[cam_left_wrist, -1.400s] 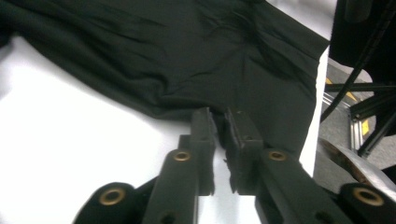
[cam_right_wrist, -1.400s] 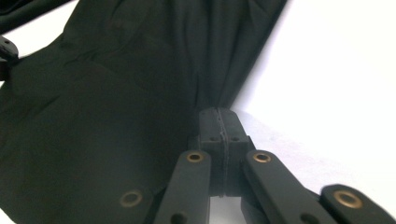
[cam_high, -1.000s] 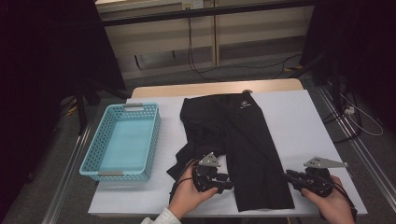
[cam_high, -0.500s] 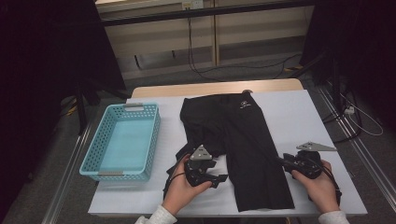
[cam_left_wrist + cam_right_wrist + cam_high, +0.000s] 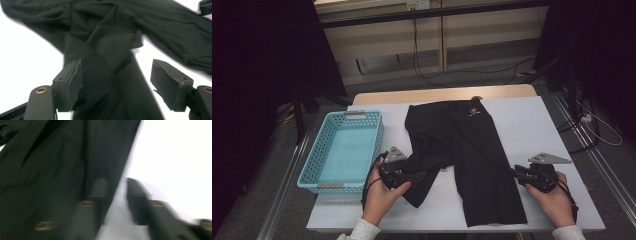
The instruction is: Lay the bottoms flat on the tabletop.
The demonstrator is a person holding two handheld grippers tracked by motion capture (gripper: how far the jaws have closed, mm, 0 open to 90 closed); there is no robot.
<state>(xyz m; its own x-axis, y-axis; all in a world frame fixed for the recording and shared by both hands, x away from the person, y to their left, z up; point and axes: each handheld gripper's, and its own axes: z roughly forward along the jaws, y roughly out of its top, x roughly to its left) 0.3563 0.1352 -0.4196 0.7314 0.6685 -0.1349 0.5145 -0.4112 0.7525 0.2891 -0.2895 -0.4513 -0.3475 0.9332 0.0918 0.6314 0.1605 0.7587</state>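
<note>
A pair of black shorts lies flat on the white table, waistband at the far side. My left gripper lies at the left leg, near the front edge. In the left gripper view its jaws have just been opening and stand wide apart; the black cloth lies under and between them, not pinched. My right gripper sits at the outer edge of the right leg. In the blurred right gripper view its jaws have just been opening, and the cloth's edge runs past them with a gap showing.
A light blue plastic basket stands on the table's left side, close to my left hand. White table surface lies to the right of the shorts. Beyond the far edge are dark floor, cables and metal frame legs.
My left gripper has moved left, away from the shorts' middle, and its jaws have spread. The left leg now lies stretched toward the front left. My right gripper has edged in toward the right leg.
</note>
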